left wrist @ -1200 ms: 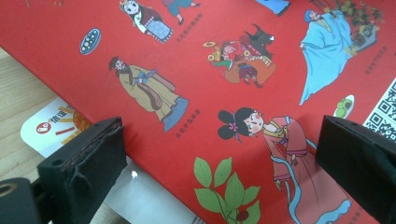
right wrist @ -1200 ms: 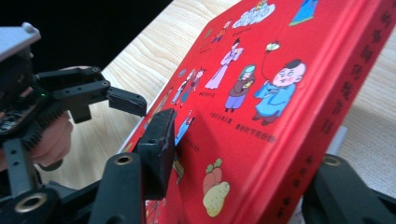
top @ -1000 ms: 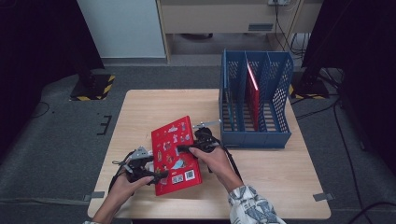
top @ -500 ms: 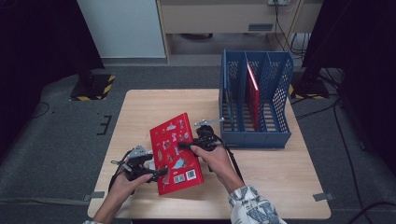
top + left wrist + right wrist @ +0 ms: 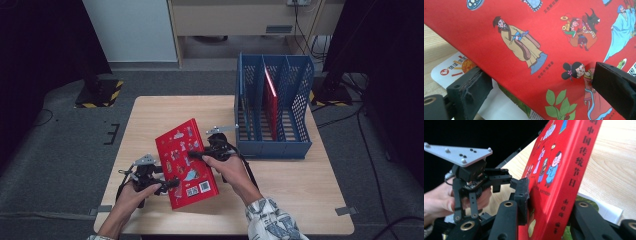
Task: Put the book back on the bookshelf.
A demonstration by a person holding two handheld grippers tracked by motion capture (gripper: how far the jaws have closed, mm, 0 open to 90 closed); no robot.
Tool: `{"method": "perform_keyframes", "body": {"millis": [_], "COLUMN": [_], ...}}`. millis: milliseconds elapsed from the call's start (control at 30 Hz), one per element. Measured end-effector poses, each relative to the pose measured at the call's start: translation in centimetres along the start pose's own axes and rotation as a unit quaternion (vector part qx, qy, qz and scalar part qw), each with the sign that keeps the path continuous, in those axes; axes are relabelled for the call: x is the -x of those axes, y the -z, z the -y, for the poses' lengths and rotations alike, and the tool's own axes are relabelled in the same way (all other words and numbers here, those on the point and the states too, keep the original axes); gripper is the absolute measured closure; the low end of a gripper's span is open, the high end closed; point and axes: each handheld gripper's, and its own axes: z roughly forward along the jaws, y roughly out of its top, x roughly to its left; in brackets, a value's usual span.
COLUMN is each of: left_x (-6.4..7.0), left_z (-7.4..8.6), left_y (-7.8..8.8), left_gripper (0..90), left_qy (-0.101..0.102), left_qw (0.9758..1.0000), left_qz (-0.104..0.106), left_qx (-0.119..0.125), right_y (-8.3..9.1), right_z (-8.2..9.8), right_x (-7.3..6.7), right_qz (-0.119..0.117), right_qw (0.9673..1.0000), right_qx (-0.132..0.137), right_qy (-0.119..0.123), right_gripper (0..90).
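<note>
A red picture book [image 5: 185, 165] is tilted up off the wooden table [image 5: 300, 190], held from both sides. My left gripper [image 5: 167, 182] grips its near left edge: in the left gripper view one jaw sits under the edge and the other on the cover [image 5: 524, 30]. My right gripper [image 5: 197, 154] clamps the spine side, and its jaws have just been closing with the book [image 5: 564, 170] between them. In the right gripper view both pads press on it.
A blue slotted file rack [image 5: 272, 146] stands at the table's right rear with a second red book [image 5: 271, 100] upright in its middle slot. A white printed sheet [image 5: 451, 67] lies under the held book. The table's front right is bare wood.
The right hand has edged slightly left onto the book's edge. The book and the left gripper stay where they were.
</note>
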Motion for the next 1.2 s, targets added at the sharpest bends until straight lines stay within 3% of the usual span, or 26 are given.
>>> {"method": "perform_keyframes", "body": {"millis": [167, 400, 800, 967, 1200], "left_x": [0.1, 0.5, 0.7, 0.8, 0.8], "left_z": [-0.2, -0.4, -0.7, -1.0, -1.4], "left_y": [0.0, 0.1, 0.5, 1.1, 1.9], "left_gripper": [2.7, 3.5, 8.2, 14.8, 21.1], "left_qy": [-0.006, -0.015, -0.015, -0.016, -0.017], "left_qw": [1.0, 0.9999, 0.9997, 0.999, 0.998], "left_qz": [0.0, -0.001, -0.004, -0.008, -0.014], "left_qx": [-0.003, 0.004, 0.02, 0.042, 0.059], "right_y": [0.0, -0.4, -0.2, 0.3, 0.9], "right_z": [-0.3, -0.2, -0.4, -0.7, -1.2], "right_x": [-0.4, -0.7, -1.0, -1.1, -1.7], "right_qz": [0.008, 0.002, -0.015, -0.034, -0.04], "right_qw": [0.9991, 0.9984, 0.9989, 0.999, 0.9978], "right_qx": [-0.023, -0.038, -0.03, -0.013, -0.002], "right_qy": [0.033, 0.042, 0.031, 0.025, 0.053], "right_gripper": [63.4, 61.4, 67.8, 72.7, 74.4]}}
